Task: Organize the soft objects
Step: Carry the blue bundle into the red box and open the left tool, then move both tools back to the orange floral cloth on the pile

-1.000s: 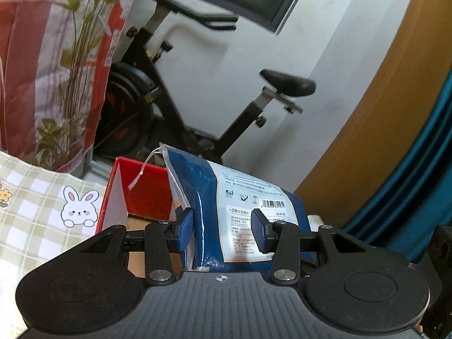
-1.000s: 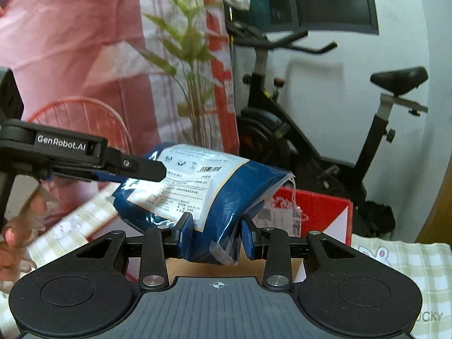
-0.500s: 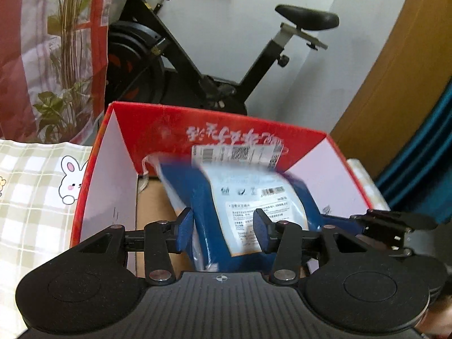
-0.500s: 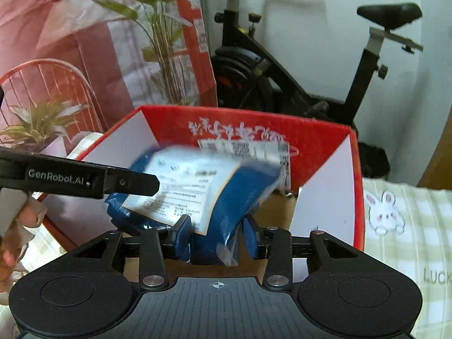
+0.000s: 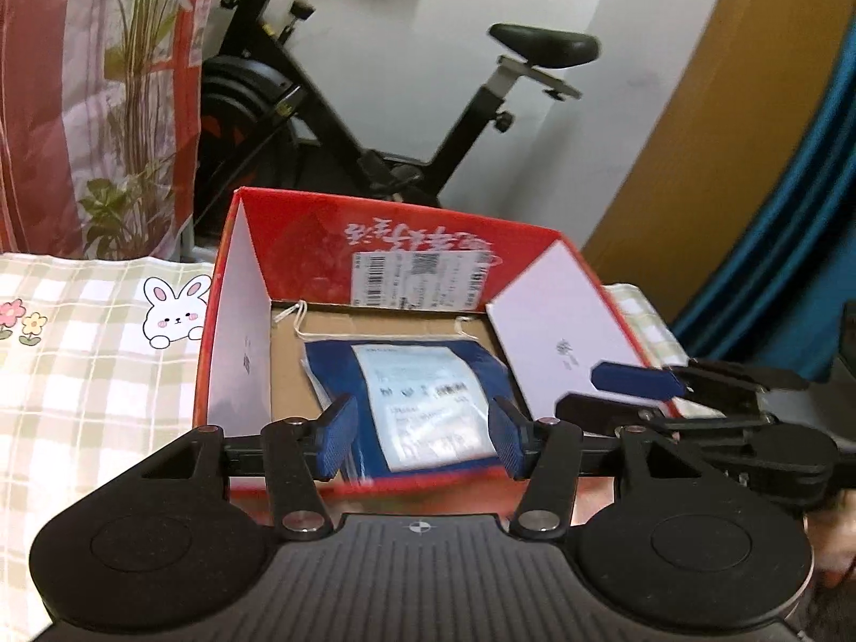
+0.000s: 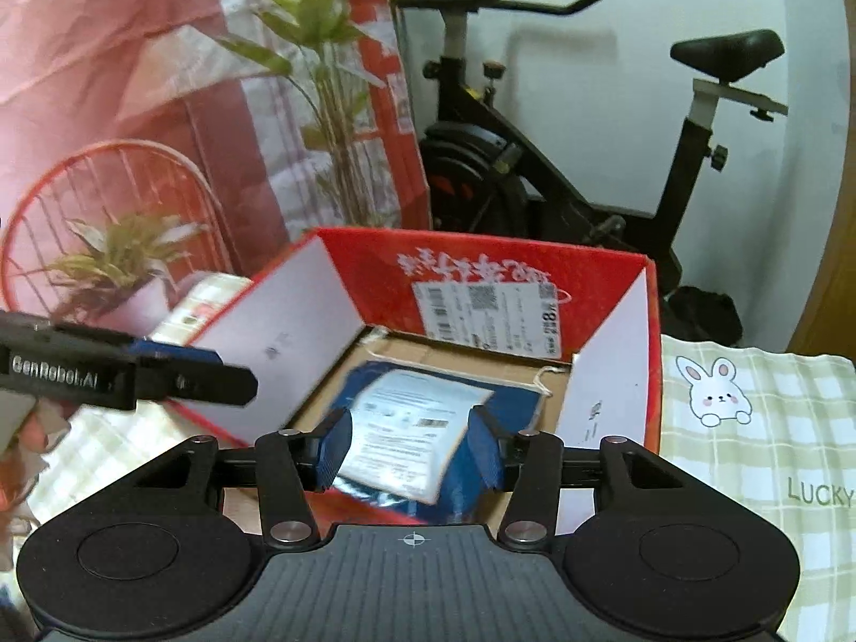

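Note:
A blue soft package (image 5: pixel 422 406) with a white label lies flat on the floor of an open red cardboard box (image 5: pixel 417 246). It also shows in the right wrist view (image 6: pixel 417 433), inside the same box (image 6: pixel 481 273). My left gripper (image 5: pixel 422 441) is open above the box's near edge, its pads apart from the package. My right gripper (image 6: pixel 409 452) is open too, above the box's near side. Each gripper shows in the other's view: the right one (image 5: pixel 695 401) at the box's right flap, the left one (image 6: pixel 128 374) at its left flap.
The box stands on a green checked cloth with a bunny print (image 5: pixel 176 310). An exercise bike (image 5: pixel 374 123) stands behind the box by the white wall. A potted plant (image 6: pixel 123 267) and a red wire chair are at the left, a teal curtain (image 5: pixel 792 241) at the right.
Both grippers carried the blue package down into the red box, opened and let it go. It now lies flat on the box floor and both grippers have drawn back a little.

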Available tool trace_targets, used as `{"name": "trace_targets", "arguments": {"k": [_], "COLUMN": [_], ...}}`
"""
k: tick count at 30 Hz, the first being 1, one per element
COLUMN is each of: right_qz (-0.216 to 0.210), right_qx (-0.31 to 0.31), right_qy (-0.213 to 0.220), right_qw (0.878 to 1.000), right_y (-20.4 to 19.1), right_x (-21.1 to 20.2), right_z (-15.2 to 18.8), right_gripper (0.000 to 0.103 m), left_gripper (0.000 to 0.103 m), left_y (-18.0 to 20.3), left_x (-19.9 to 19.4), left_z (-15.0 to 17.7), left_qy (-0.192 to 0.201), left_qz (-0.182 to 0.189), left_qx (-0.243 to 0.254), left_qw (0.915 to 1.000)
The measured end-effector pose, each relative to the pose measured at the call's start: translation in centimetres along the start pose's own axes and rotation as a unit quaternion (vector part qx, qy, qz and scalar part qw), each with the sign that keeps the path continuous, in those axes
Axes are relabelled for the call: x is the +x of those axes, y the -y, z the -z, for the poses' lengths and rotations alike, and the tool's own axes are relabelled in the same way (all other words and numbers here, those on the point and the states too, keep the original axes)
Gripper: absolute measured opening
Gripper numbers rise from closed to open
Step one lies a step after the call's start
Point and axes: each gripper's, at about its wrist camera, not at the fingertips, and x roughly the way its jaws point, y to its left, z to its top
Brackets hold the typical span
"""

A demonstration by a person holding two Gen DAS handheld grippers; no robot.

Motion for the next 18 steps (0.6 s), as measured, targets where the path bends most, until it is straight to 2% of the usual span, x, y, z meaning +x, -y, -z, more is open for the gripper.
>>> {"name": "trace_targets", "arguments": {"k": [7,14,18], "right_qz": [0.002,0.007,0.007], "right_qx": [-0.026,-0.028,-0.029], "right_qy": [0.013,0.010,-0.003], "right_qw": [1.000,1.000,1.000], "right_y": [-2.7,-4.6,-5.7], "right_x": [-4.3,-7.7,-8.6], "right_z": [2.0,7.3,10.6], "right_gripper": [0.046,0.046,0.046], "left_gripper": [0.056,0.055,0.045], "left_y": [2.0,3.0,3.8], "left_x": [-3.2,-4.1,-4.1], "left_z": [3.2,8.4,11.2], "left_qy": [0.006,-0.010,-0.013], "left_qz": [0.012,0.016,0.017], "left_qx": [0.011,-0.004,-0.008], "left_qw": [0.9999,0.9998,0.9997]}}
